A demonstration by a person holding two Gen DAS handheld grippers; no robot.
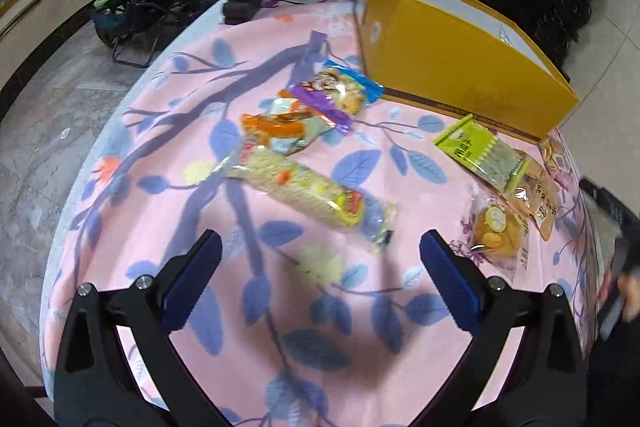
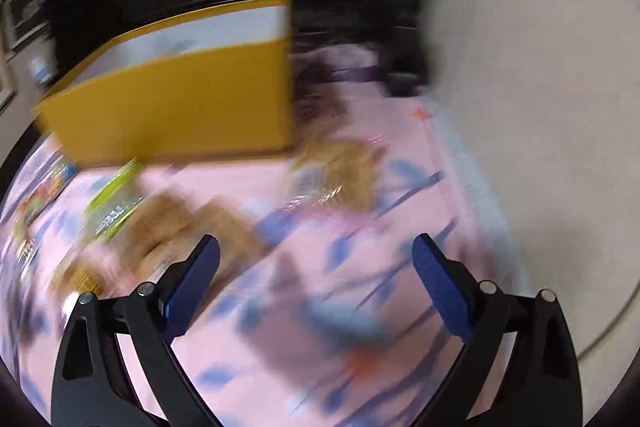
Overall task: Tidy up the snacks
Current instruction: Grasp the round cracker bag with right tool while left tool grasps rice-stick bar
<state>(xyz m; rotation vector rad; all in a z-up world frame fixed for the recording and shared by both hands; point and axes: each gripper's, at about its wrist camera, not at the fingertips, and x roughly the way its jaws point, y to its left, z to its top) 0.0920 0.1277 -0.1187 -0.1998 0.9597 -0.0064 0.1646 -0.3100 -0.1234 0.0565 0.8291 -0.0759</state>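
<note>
Left gripper (image 1: pixel 320 259): jaws spread wide, nothing between the blue pads; it hangs over bare cloth, just short of the long cracker pack.
Right gripper (image 2: pixel 316 257): jaws spread wide and empty; its view is badly smeared, so the packets near it are hard to tell apart.
Table (image 1: pixel 168 147): covered by a pink cloth printed with blue leaves; the snacks lie scattered on it.
Yellow box (image 1: pixel 452 67): stands open-topped at the far side, the likely place for the snacks.
Long cracker pack (image 1: pixel 312 195): clear film around a pale bar; probably light, slick and brittle inside. Best gripped across its narrow middle, gently.
Orange pack (image 1: pixel 280 131) and purple-and-blue pack (image 1: pixel 336 93): overlapping, beyond the cracker pack. Crinkly film, soft fill; a sealed end or the body's width gives hold.
Green packet (image 1: pixel 480 151): flat, beside the box's near corner; thin, so it may need an edge pinch.
Round pastry pack (image 1: pixel 498 227): soft and easily crushed, likely; light pressure only.
Tan packets (image 1: pixel 540 195): partly overlapped by the green one; details unclear.
</note>
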